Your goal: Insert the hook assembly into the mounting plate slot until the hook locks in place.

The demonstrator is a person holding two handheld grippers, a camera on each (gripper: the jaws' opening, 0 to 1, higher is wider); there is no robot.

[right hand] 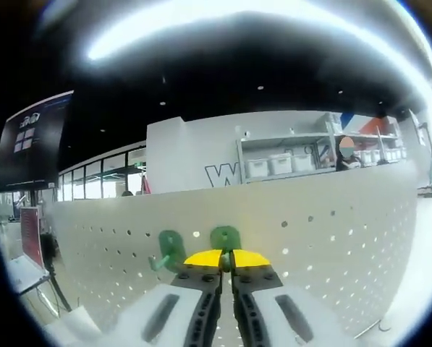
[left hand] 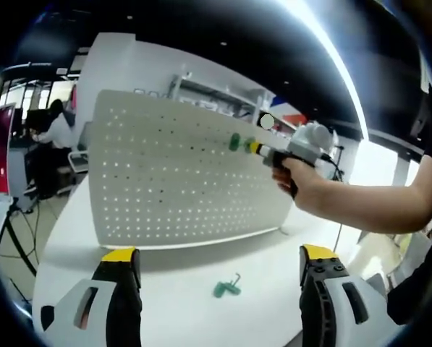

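The left claw point(left hand: 219, 264) is hanging open over the white table point(left hand: 273, 289), its yellow-tipped jaws standing wide apart with nothing between them. A green hook point(left hand: 228, 288) is lying on the table between those jaws, just ahead of them, apart from both. Beyond it the white pegboard point(left hand: 172, 181) is standing upright on the table, its bottom edge leaving a band of bare table in front of the left claw.

The right claw point(right hand: 227, 259), held by a hand point(left hand: 302, 177), is pressing up against the board face, its jaws closed on a green hook plate point(right hand: 225, 237) at their tips. Just left of the tips a second green hook point(right hand: 168, 249) is sitting in the board, close beside the gripped one; whether they are touching cannot be told. To the right of the tips the holes are lying free.
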